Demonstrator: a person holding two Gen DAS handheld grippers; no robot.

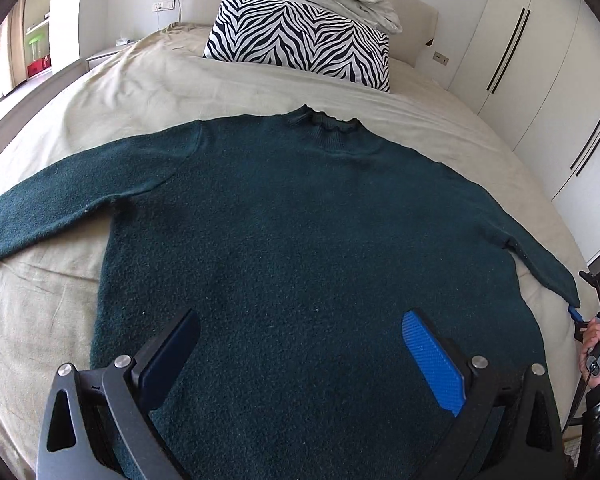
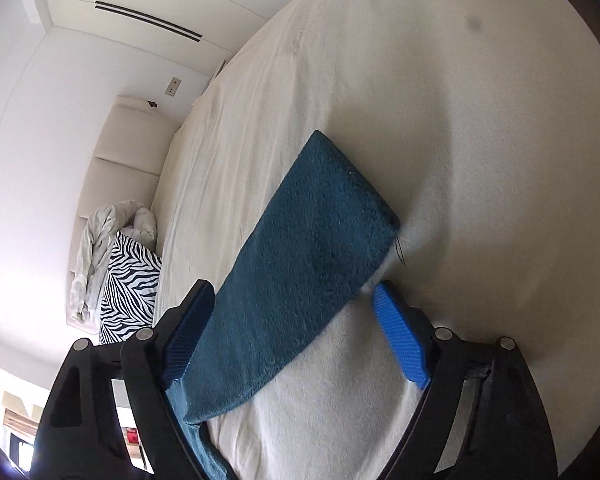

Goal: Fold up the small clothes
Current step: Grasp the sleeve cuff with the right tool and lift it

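Fingers of both grippers spread: left gripper (image 1: 300, 356) over sweater (image 1: 300, 220), right gripper (image 2: 292, 320) seemingly unclamped around sleeve (image 2: 300, 248), zebra pillow (image 1: 300, 44) beyond.

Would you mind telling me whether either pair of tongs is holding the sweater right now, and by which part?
Neither holds it. The right tongs straddle the sweater sleeve near its cuff, jaws open. The left tongs hover open above the hem.

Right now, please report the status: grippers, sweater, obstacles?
Left gripper open above sweater. Right gripper open around sleeve cuff. Sweater flat, unfolded. Nothing blocking.
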